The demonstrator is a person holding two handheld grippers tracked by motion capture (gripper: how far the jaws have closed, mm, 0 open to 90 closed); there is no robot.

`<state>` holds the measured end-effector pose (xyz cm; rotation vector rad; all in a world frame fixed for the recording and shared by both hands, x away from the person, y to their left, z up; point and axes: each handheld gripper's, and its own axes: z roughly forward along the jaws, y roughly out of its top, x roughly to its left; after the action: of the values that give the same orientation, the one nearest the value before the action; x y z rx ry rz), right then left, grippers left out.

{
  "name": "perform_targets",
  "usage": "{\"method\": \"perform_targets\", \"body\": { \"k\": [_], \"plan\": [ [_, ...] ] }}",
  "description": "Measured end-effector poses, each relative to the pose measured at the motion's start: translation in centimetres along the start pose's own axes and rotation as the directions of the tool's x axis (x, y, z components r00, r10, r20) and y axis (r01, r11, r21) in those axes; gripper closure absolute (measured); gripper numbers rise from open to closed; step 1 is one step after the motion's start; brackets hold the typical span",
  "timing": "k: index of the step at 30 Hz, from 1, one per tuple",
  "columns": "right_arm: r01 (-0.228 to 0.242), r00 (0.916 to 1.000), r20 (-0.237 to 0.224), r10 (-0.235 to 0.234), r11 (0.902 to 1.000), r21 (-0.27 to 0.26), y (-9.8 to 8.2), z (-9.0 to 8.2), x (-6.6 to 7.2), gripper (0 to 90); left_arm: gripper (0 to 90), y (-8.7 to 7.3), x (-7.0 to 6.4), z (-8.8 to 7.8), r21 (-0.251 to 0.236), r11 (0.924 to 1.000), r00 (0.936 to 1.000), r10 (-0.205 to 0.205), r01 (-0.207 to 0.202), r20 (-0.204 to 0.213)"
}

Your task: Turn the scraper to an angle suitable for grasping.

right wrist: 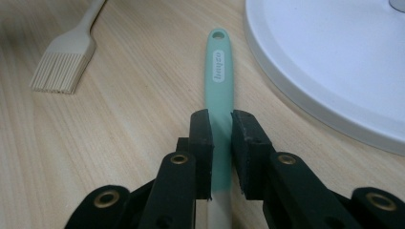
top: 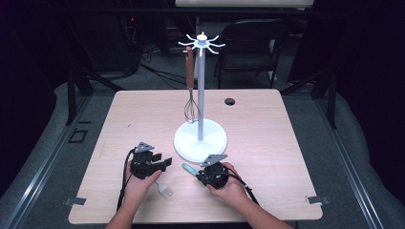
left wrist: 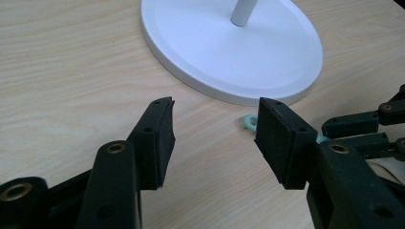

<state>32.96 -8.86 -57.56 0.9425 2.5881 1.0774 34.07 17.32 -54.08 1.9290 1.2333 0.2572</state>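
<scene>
Here the right gripper [right wrist: 221,125] clamps the mint spatula handle [right wrist: 219,71] — the left gripper [left wrist: 215,129] gapes wide, holding nothing.

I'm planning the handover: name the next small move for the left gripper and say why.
Probably ease the open left gripper forward around the hanging loop at the end of the green handle. The right gripper pinches that handle low over the table, and the loop lies just beyond the left jaws.

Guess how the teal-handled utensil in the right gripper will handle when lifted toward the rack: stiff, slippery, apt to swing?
The teal handle looks flat, smooth and slim, so probably light and fairly stiff, but it could slip. The right gripper clamps it partway along, with the hanging-hole end sticking out in front, so it may pivot between the pads. Being flat, it shouldn't roll on the table.
</scene>
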Motion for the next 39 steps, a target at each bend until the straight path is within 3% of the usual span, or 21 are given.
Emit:
{"method": "perform_targets", "body": {
  "k": [9,16,23,39],
  "plan": [
    [0.006,1.0000,0.000,-0.006,0.9999,-0.010,0.0,-0.2,0.0,78.6,46.4,-0.1,-0.4,0.4,0.014,0.9998,0.9998,0.015,-0.015,0.011],
    [0.008,1.0000,0.003,-0.008,0.9998,-0.016,0.0,-0.5,0.1,78.7,46.0,-0.4,-0.6,1.1,0.028,0.9995,0.9987,0.013,-0.014,0.049],
    [0.012,0.9999,-0.004,-0.012,0.9995,-0.029,0.0,-0.8,0.2,78.7,45.9,-0.6,-0.8,1.7,0.027,0.9995,0.9930,0.012,-0.015,0.118],
    [0.019,0.9998,-0.009,-0.019,0.9989,-0.043,0.0,-1.4,0.3,78.8,45.9,-1.0,-2.1,3.1,0.057,0.9977,0.9839,0.025,-0.036,0.177]
  ]
}}
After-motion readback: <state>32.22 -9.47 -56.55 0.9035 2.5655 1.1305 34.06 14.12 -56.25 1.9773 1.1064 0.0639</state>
